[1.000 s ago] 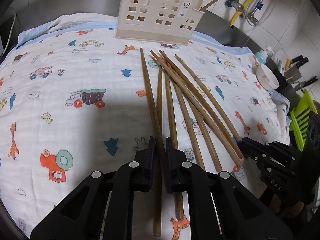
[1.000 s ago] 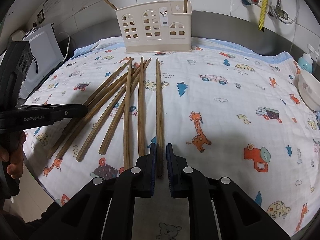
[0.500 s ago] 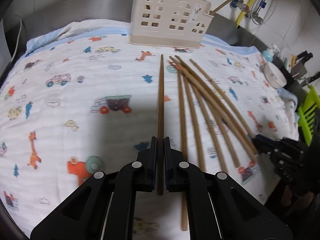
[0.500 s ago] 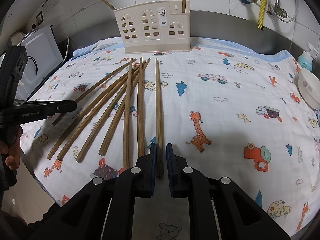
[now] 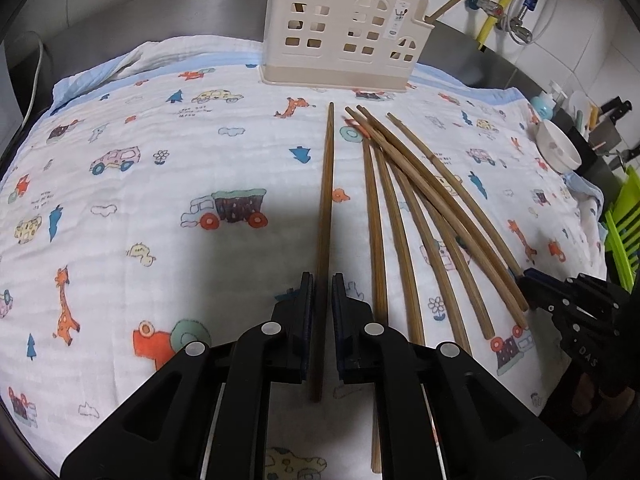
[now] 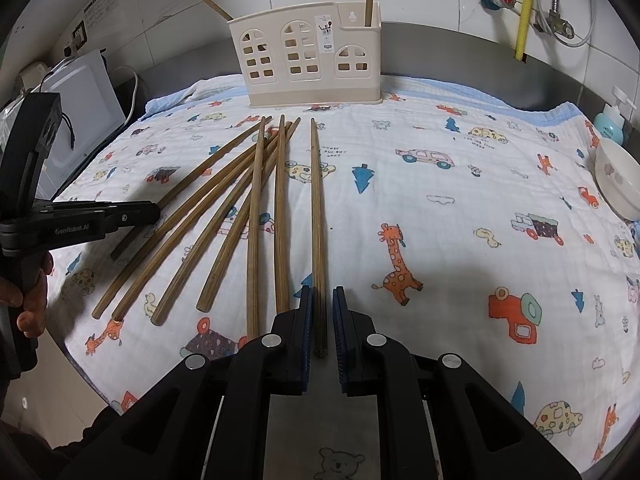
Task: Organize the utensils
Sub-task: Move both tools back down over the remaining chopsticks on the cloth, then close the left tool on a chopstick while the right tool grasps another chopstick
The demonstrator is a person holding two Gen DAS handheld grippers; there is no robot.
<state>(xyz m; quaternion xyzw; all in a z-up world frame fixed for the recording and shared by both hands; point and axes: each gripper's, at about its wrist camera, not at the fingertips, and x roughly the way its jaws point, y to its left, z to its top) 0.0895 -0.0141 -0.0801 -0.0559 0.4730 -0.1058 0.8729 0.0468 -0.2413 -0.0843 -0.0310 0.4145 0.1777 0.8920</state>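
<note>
A cream utensil holder [image 5: 344, 40] [image 6: 308, 64] stands at the back of a cartoon-print cloth [image 5: 160, 200], with two chopsticks sticking out of it. Several brown chopsticks [image 5: 404, 232] [image 6: 224, 216] lie fanned out on the cloth. One chopstick [image 5: 326, 200] lies apart to the left of the fan, running between the jaws of my left gripper [image 5: 322, 276] [image 6: 154, 210]. Those jaws are opening, and a thin gap shows beside the stick. My right gripper [image 6: 322, 290] [image 5: 528, 276] is shut on the thick end of the rightmost chopstick [image 6: 316, 220].
A white bowl [image 5: 558, 152] [image 6: 618, 180] sits at the cloth's right edge, with knives [image 5: 616, 108] and a green rack [image 5: 624, 220] beyond it. A white appliance [image 6: 88, 112] stands at the left. A person's hand [image 6: 32, 300] grips the left tool. Pipes run along the tiled back wall.
My left gripper closed on one chopstick and drew it left, out of the fan. Its jaws now stand slightly wider again. The right gripper has not moved.
</note>
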